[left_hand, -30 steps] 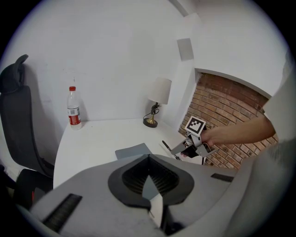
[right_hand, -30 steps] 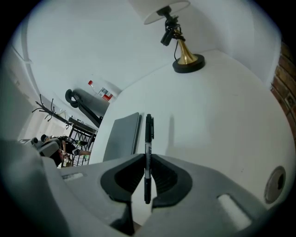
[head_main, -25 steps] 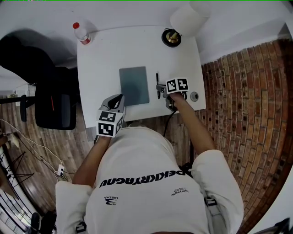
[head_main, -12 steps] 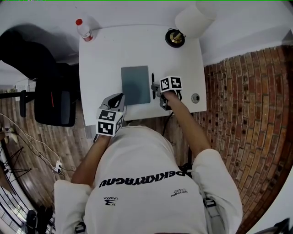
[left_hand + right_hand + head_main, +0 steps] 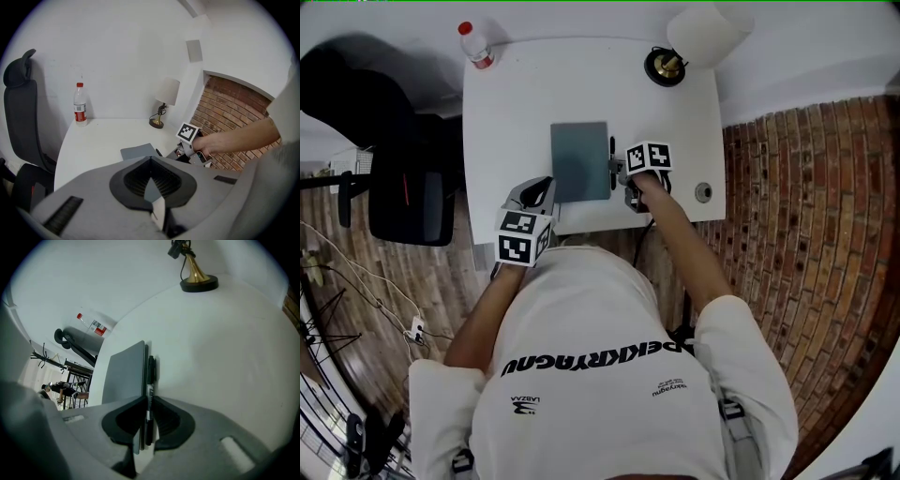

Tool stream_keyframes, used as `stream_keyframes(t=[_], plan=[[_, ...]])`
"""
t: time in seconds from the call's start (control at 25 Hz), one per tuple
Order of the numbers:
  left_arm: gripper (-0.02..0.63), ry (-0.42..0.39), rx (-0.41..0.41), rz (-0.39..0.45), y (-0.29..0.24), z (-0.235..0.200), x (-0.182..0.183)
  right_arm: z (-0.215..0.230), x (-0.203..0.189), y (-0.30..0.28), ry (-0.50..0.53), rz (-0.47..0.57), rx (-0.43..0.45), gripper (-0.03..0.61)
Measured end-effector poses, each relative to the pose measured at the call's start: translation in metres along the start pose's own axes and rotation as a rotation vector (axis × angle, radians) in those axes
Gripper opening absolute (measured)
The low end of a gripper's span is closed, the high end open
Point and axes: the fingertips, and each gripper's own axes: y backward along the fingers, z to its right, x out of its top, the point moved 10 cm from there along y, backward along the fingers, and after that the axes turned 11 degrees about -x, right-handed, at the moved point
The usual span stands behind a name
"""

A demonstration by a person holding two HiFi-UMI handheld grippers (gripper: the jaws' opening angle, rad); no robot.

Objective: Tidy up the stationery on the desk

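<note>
1. Right gripper [image 5: 146, 423]: fingers [image 5: 168, 420] clamped on the black pen [image 5: 151, 373], which runs straight out ahead of them
2. Grey notebook [image 5: 124, 373] lies flat on the white table [image 5: 225, 357], just left of those fingers, right beside the pen
3. Left gripper [image 5: 152, 185]: fingers [image 5: 133, 178] fully together, nothing in them, over the table's near edge, notebook just ahead

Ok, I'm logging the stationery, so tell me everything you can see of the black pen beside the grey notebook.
The pen is slim, black and plastic-looking, with a white printed band around the barrel. It points away from the person, parallel to the grey notebook and close against its right edge, low over the white desk. The right gripper is shut on its near end; nothing else touches it.
</note>
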Motion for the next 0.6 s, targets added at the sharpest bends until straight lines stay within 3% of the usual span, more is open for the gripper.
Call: stream_keyframes(t=[0.32, 0.6], plan=[[-0.002, 0.013, -0.004, -0.010, 0.003, -0.003, -0.004, -0.002, -0.002, 0.005, -0.016, 0.026, 0.001, 0.069], [-0.002, -0.006, -0.012, 0.014, 0.001, -0.003, 0.002, -0.009, 0.001, 0.039, -0.035, 0.185, 0.004, 0.069]])
